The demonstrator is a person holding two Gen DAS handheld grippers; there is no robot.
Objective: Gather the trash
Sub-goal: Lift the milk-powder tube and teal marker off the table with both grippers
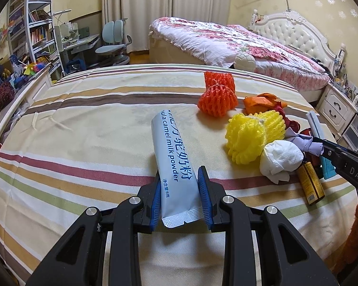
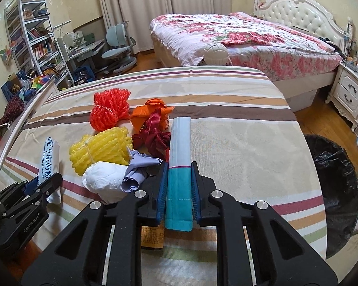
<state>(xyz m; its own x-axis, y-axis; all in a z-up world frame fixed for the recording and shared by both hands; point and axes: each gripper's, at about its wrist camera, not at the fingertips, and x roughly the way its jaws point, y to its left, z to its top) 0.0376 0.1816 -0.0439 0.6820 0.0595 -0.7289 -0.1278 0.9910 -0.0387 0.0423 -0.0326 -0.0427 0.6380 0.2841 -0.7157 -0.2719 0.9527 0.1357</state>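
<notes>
Striped cloth (image 1: 88, 124) covers the bed under both my grippers. My left gripper (image 1: 180, 190) reaches level over it, fingers clamped on a milk powder sachet (image 1: 171, 164) that points forward. My right gripper (image 2: 179, 186), beside the trash pile, pinches a teal and white packet (image 2: 179, 166) lengthwise. A black-lined bin (image 2: 334, 181) stands on the floor to the right.

White milk-powder sachet (image 1: 173, 164) and teal-white packet (image 2: 179, 166), each pinched above striped bedspread (image 1: 83, 124).

It was a home bedroom: a floral-quilted bed (image 2: 238, 38) with tufted headboard (image 2: 298, 12), a nightstand (image 2: 350, 95), curtains (image 2: 140, 7) and a bookshelf (image 2: 33, 38).
</notes>
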